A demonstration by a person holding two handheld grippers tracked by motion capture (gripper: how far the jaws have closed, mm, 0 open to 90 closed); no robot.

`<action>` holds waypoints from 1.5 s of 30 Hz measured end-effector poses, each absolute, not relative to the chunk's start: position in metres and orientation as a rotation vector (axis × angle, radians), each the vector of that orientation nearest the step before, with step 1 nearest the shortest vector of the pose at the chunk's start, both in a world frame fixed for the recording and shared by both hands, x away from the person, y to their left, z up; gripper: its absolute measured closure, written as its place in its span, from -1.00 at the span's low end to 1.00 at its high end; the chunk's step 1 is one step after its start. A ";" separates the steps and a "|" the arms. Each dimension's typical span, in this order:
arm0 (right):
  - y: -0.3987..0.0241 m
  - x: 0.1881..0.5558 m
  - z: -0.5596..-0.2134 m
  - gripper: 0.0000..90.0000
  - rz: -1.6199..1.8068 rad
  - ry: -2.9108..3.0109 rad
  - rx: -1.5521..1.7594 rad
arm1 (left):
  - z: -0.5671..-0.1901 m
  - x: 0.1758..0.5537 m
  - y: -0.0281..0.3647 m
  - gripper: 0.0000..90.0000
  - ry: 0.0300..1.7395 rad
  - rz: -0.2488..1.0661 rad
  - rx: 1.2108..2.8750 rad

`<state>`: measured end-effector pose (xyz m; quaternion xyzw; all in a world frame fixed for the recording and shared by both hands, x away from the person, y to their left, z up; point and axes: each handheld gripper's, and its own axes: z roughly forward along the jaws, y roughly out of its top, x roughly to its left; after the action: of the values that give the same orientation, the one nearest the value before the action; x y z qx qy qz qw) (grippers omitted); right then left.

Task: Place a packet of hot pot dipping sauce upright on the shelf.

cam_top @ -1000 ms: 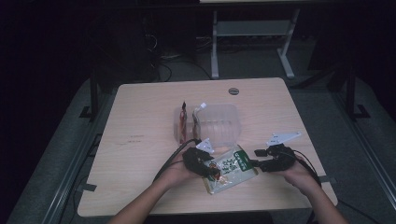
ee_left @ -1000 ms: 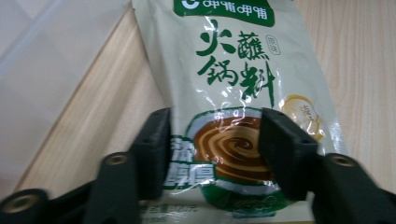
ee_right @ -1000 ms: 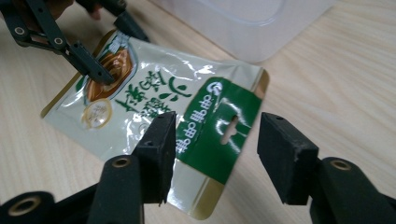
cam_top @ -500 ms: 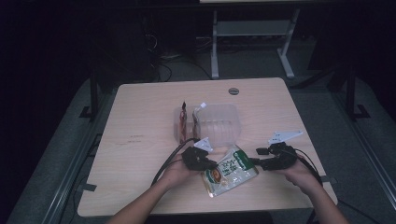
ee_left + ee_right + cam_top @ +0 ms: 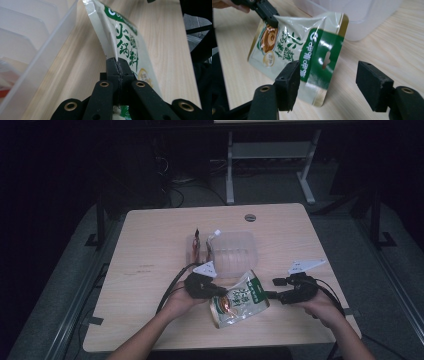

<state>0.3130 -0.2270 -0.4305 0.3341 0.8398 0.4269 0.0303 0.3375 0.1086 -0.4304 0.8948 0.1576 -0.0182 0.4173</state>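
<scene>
A green and white food packet (image 5: 242,300) lies tilted near the table's front edge. My left gripper (image 5: 222,293) is shut on its left edge; in the left gripper view the jaws (image 5: 117,62) pinch the packet (image 5: 125,37) and hold that side up. My right gripper (image 5: 272,295) is at the packet's right end. In the right gripper view its jaws (image 5: 329,83) have just been opening; the green hanging-hole end of the packet (image 5: 312,47) stands between the pads, which do not press on it. The left gripper (image 5: 270,21) shows at that view's far corner.
A clear plastic container (image 5: 232,252) with ribbed dividers (image 5: 37,45) stands just behind the packet. Thin red and orange items (image 5: 196,245) lie at its left. A round cable hole (image 5: 250,217) sits near the table's (image 5: 150,245) far edge.
The left jaws have closed on the packet's edge and lifted that side a little. The right jaws have spread wider around the other end.
</scene>
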 end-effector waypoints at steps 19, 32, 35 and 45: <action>-0.181 0.332 -0.418 -0.43 1.527 2.693 0.883 | -0.395 0.317 0.147 1.00 0.375 0.000 2.149; -0.150 0.341 -0.428 -0.38 1.558 2.789 0.818 | -0.388 0.311 0.151 1.00 0.355 0.016 2.126; -0.151 0.341 -0.428 -0.24 1.567 2.791 0.821 | -0.388 0.311 0.150 1.00 0.361 0.017 2.119; -0.154 0.341 -0.427 0.31 1.594 2.765 0.825 | -0.392 0.314 0.151 1.00 0.385 0.024 2.112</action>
<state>0.3410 -0.1542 -0.4268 0.2496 0.8363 0.4820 -0.0772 0.3140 0.1512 -0.3922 0.8646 0.1578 0.0098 0.4769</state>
